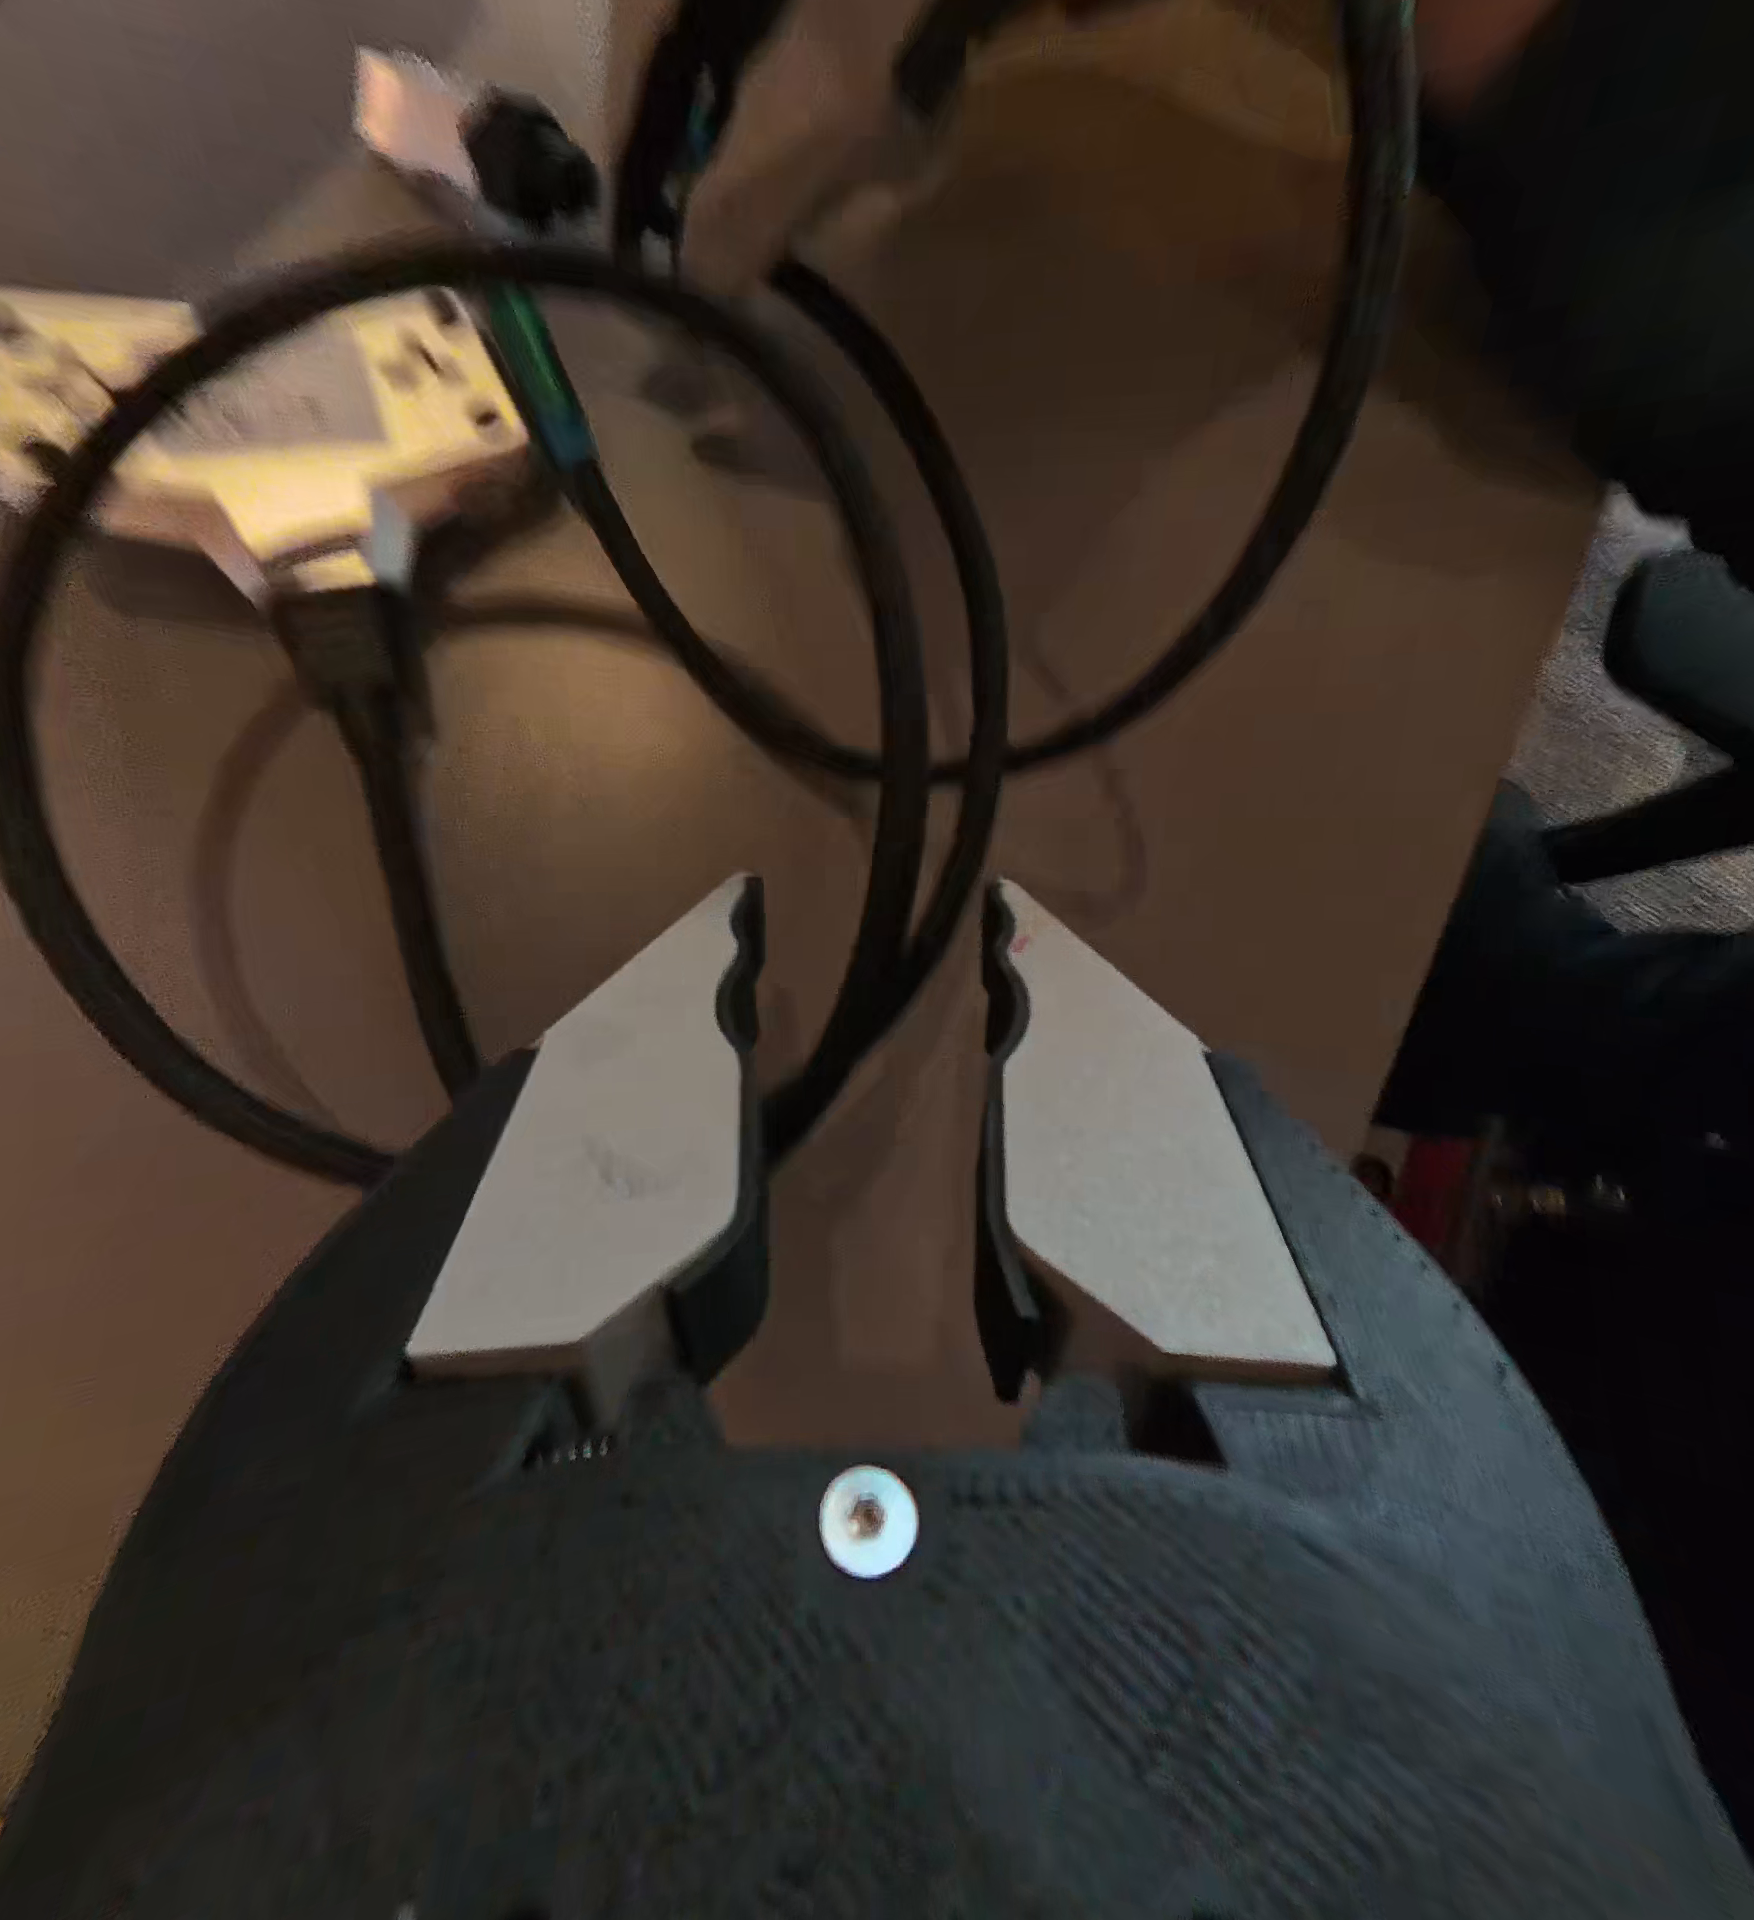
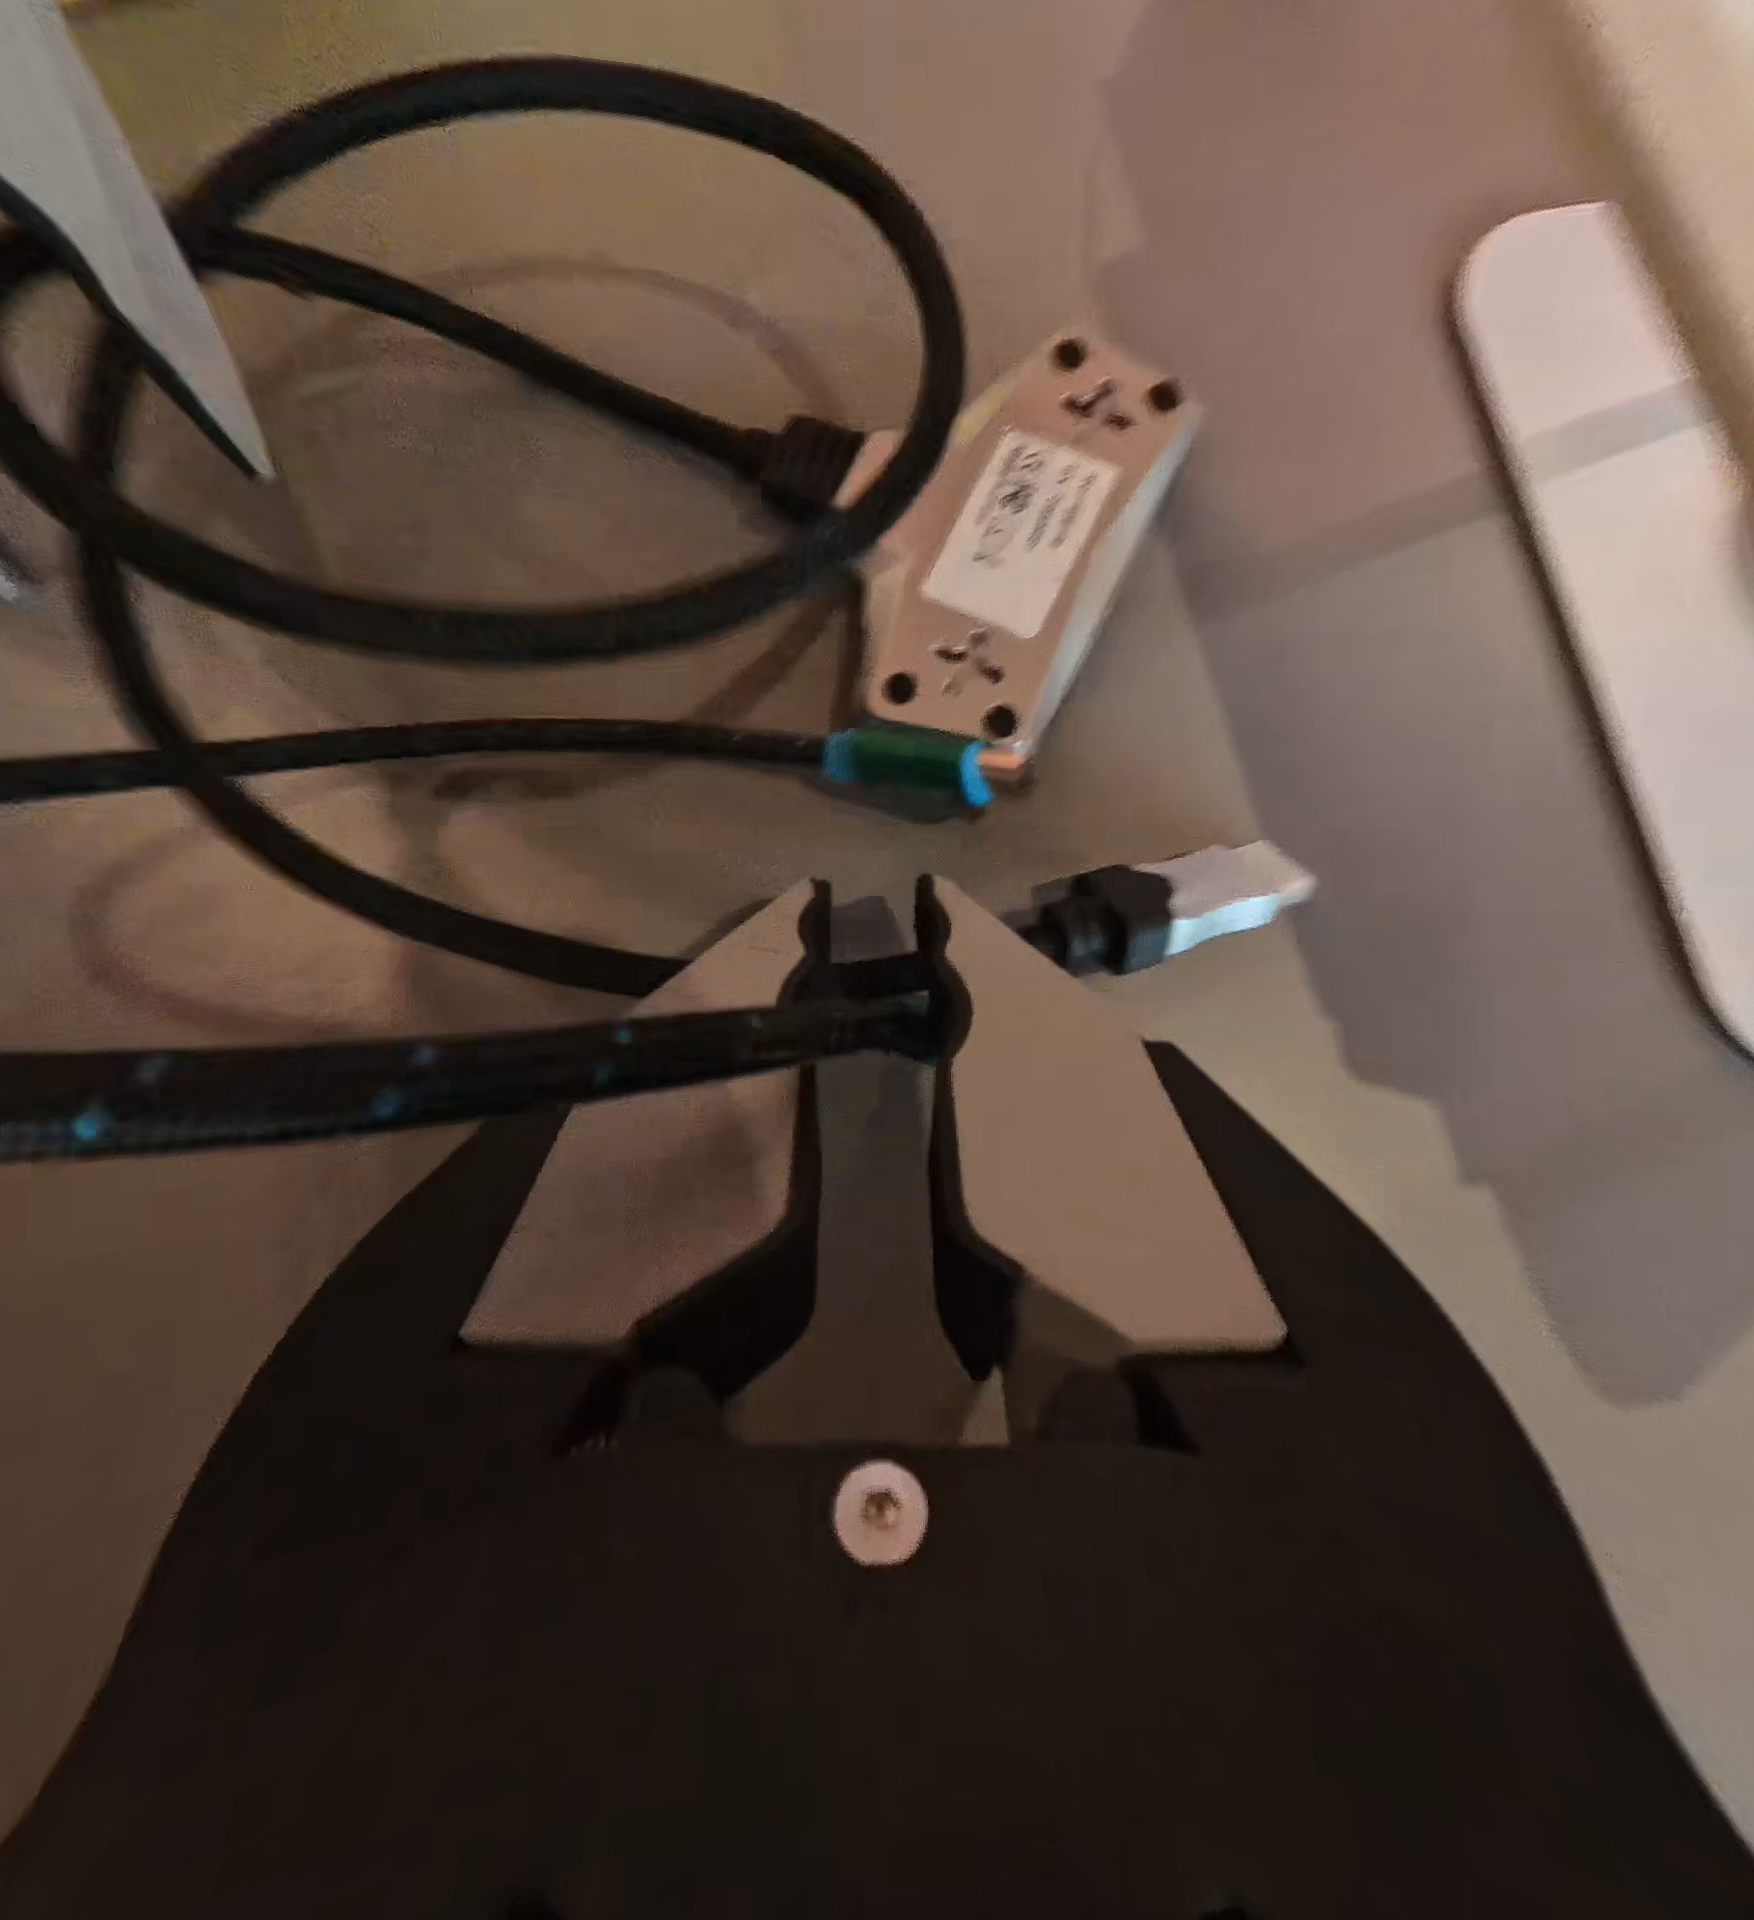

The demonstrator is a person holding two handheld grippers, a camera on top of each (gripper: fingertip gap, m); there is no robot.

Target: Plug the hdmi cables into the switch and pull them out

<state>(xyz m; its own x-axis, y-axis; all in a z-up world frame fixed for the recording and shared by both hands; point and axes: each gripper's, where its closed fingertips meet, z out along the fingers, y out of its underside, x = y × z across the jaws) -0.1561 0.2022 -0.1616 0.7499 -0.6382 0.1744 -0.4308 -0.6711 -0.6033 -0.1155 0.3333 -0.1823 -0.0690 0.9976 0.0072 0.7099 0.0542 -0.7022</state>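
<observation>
The silver switch (image 2: pixel 1018 540) lies on the tan table and also shows in the left wrist view (image 1: pixel 260 436). A black HDMI plug (image 2: pixel 811 468) meets its long side. A green and blue plug (image 2: pixel 904 764) has its metal tip at the switch's near end; blur hides how deep it sits. My right gripper (image 2: pixel 873 914) is shut on a black cable with blue flecks (image 2: pixel 385 1081), just behind its black plug with a bare silver tip (image 2: pixel 1164 914), held off the switch. My left gripper (image 1: pixel 875 904) is open and empty above looped black cable (image 1: pixel 904 623).
A white rounded flat object (image 2: pixel 1631 623) lies at the right of the table. Cable loops (image 2: pixel 540 343) cover the table left of the switch. The table edge and a dark chair (image 1: pixel 1683 675) show at the right in the left wrist view. The grippers' ends are close to 15 cm from one another.
</observation>
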